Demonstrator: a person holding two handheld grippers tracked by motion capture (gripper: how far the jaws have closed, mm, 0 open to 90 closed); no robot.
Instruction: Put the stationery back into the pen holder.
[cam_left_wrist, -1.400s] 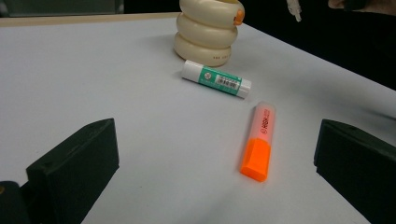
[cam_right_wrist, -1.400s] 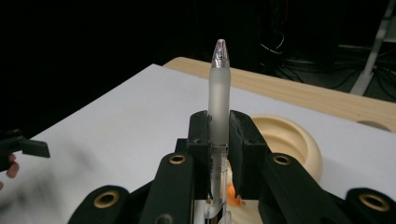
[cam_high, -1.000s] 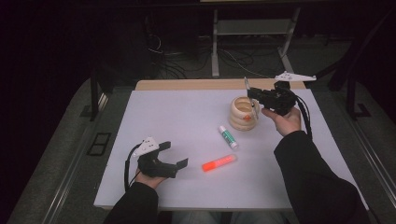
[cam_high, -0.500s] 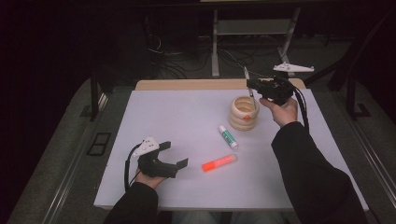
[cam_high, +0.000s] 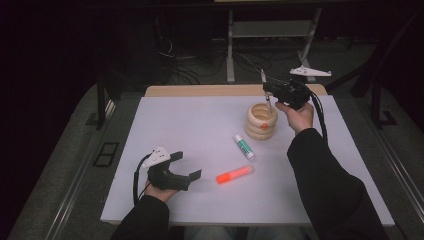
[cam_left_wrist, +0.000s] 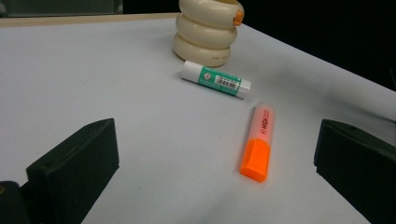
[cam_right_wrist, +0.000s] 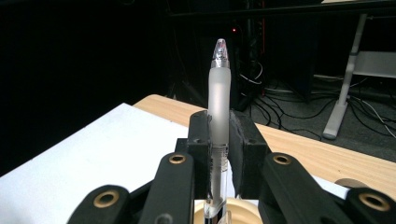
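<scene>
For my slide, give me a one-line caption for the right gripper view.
Right gripper clamps an upright frosted pen directly above the cream ringed holder.

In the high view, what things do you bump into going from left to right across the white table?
left gripper → orange highlighter → glue stick → ringed cream holder
</scene>
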